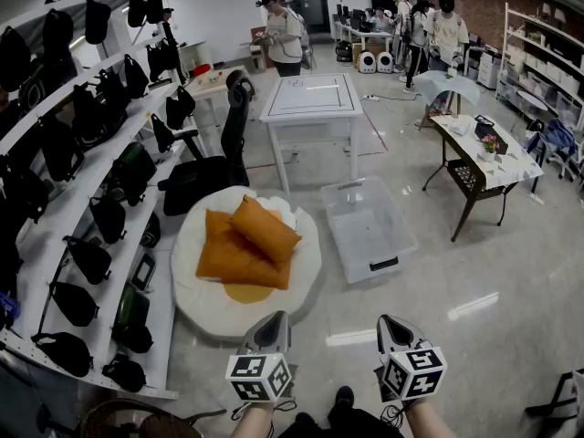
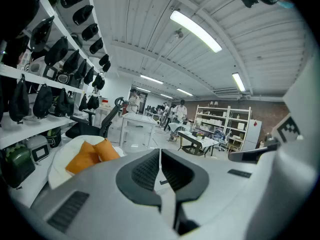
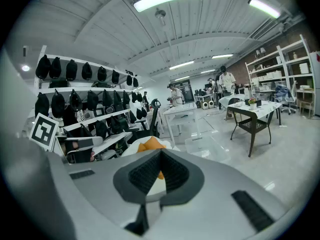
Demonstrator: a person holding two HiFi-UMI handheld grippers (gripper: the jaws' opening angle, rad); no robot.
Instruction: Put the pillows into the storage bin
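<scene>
Two orange pillows (image 1: 246, 243) lie stacked on a round white cushion (image 1: 196, 304) on the floor, with a yellow one partly hidden under them. A clear, empty storage bin (image 1: 370, 228) stands on the floor just right of the cushion. My left gripper (image 1: 276, 319) and right gripper (image 1: 389, 321) hover side by side near the bottom of the head view, short of the cushion and bin. Both are shut with nothing between their jaws. In the left gripper view the left gripper (image 2: 160, 151) points past the pillows (image 2: 91, 154). The right gripper (image 3: 160, 151) points toward a pillow (image 3: 150, 144) and the bin (image 3: 198, 142).
White shelves (image 1: 87, 199) full of black bags run along the left. A black office chair (image 1: 214, 158) and a white table (image 1: 312, 99) stand behind the cushion. A dark-framed table (image 1: 479, 158) is at the right. Several people stand far back.
</scene>
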